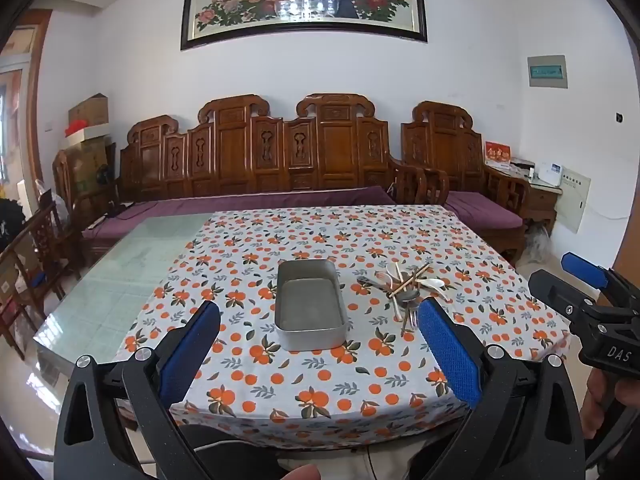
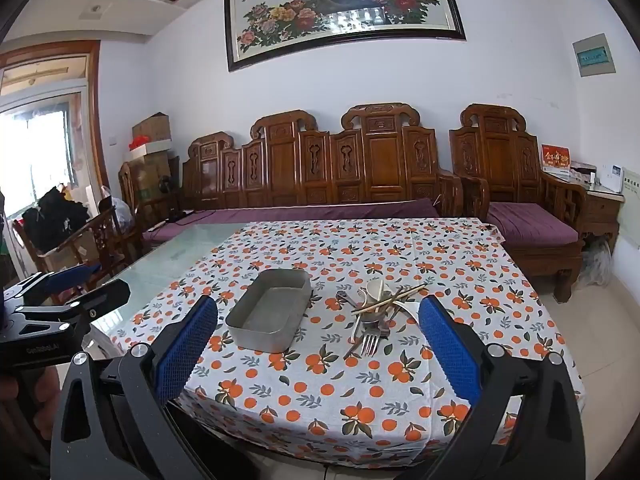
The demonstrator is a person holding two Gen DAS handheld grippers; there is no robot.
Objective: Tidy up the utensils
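An empty grey metal tray (image 1: 310, 309) (image 2: 269, 312) sits on the orange-patterned tablecloth (image 1: 320, 380) (image 2: 340, 392). To its right lies a jumbled pile of utensils (image 1: 404, 290) (image 2: 376, 312): white spoons, wooden chopsticks, metal spoons and a fork (image 2: 370, 342). My left gripper (image 1: 318, 316) is open and empty, held back from the table's near edge, facing the tray. My right gripper (image 2: 318, 312) is open and empty, also short of the near edge, facing the pile. Each gripper shows at the side of the other's view: the right one (image 1: 588, 300) and the left one (image 2: 60, 300).
The cloth covers the right part of a glass-topped table (image 1: 120, 280) (image 2: 168, 256). A carved wooden sofa (image 1: 260, 152) (image 2: 320, 168) with purple cushions stands behind it. A wooden chair (image 2: 92, 236) stands at the left.
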